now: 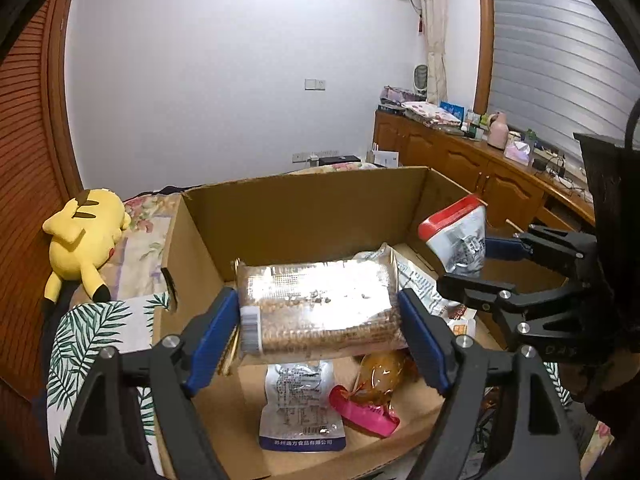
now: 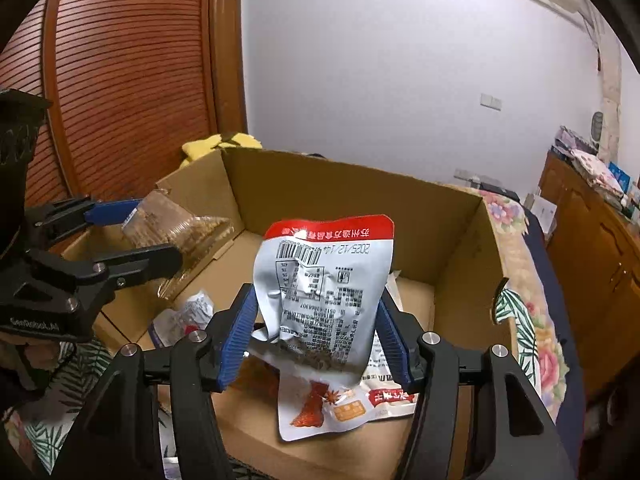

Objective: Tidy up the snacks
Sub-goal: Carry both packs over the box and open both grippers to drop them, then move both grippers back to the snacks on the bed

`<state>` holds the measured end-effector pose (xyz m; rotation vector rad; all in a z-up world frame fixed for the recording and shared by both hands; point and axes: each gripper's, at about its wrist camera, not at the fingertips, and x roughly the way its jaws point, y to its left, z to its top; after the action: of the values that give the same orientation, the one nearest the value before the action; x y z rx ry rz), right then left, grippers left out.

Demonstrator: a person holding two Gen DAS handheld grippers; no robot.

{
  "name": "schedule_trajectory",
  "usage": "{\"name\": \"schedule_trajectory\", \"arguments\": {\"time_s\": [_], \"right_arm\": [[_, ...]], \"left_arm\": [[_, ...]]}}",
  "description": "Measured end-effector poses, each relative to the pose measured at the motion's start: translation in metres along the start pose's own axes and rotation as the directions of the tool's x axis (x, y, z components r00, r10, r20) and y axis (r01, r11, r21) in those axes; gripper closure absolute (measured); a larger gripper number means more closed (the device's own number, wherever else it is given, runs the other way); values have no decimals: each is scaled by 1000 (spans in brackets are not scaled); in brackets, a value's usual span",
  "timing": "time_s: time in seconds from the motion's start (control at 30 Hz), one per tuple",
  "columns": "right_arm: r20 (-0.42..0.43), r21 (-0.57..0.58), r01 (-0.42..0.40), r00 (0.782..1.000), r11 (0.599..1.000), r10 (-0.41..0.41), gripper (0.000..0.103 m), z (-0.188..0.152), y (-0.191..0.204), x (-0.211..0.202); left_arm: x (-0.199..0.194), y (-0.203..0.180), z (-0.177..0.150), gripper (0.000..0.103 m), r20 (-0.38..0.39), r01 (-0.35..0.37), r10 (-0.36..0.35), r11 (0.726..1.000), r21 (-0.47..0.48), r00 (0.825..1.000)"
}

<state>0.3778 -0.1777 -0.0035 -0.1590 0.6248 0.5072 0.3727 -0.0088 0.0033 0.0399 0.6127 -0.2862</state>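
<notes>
An open cardboard box (image 1: pixel 304 216) (image 2: pixel 352 196) stands on a bed. My left gripper (image 1: pixel 318 304) (image 2: pixel 152 236) is shut on a clear pack of biscuits (image 1: pixel 316 312) (image 2: pixel 176 228), held across the jaws above the box floor. My right gripper (image 2: pixel 318 304) (image 1: pixel 464 264) is shut on a silver pouch with a red top (image 2: pixel 324 280) (image 1: pixel 456 236), upright over the box's right side. On the box floor lie a silver pouch with a blue band (image 1: pixel 300 404), a pink-and-orange wrapped snack (image 1: pixel 372 396) and a white pouch with a chicken-leg picture (image 2: pixel 340 408).
A yellow plush toy (image 1: pixel 86 236) lies left of the box. A leaf-print cloth (image 1: pixel 92 332) and a floral bedspread (image 2: pixel 536 344) surround it. A wooden cabinet (image 1: pixel 460 156) with clutter runs along the right wall; a louvred wooden door (image 2: pixel 120 80) is at the left.
</notes>
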Motion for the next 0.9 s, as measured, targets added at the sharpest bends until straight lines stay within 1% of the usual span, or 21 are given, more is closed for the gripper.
{"name": "schedule_trajectory", "arguments": {"time_s": [0.1, 0.23, 0.4, 0.53, 0.63, 0.73, 0.9], "right_arm": [[-4, 2, 10, 1000, 1000, -10, 41, -1, 1, 5], [2, 9, -1, 1000, 1000, 1, 41, -4, 1, 1], [32, 16, -27, 999, 1000, 27, 41, -11, 6, -23], [63, 6, -51, 997, 999, 50, 41, -19, 17, -52], [71, 1, -81, 994, 997, 81, 41, -30, 30, -72], [69, 4, -123, 990, 992, 123, 41, -43, 41, -87], [37, 7, -128, 991, 992, 127, 41, -69, 58, -96]], "left_arm": [[-2, -3, -1, 22, 7, -4, 4, 1000, 7, 1000], [-5, -4, -1, 20, 10, -9, 9, 1000, 4, 1000], [-17, -7, -3, 20, 20, -12, 12, 1000, 0, 1000], [-36, -11, -6, 20, 33, -13, 13, 1000, 7, 999], [-53, -16, -9, 20, 44, -15, 14, 1000, 14, 999], [-74, -20, -17, 20, 60, -13, 12, 1000, 15, 998], [-100, -27, -31, 20, 57, -8, 6, 1000, 28, 998]]}}
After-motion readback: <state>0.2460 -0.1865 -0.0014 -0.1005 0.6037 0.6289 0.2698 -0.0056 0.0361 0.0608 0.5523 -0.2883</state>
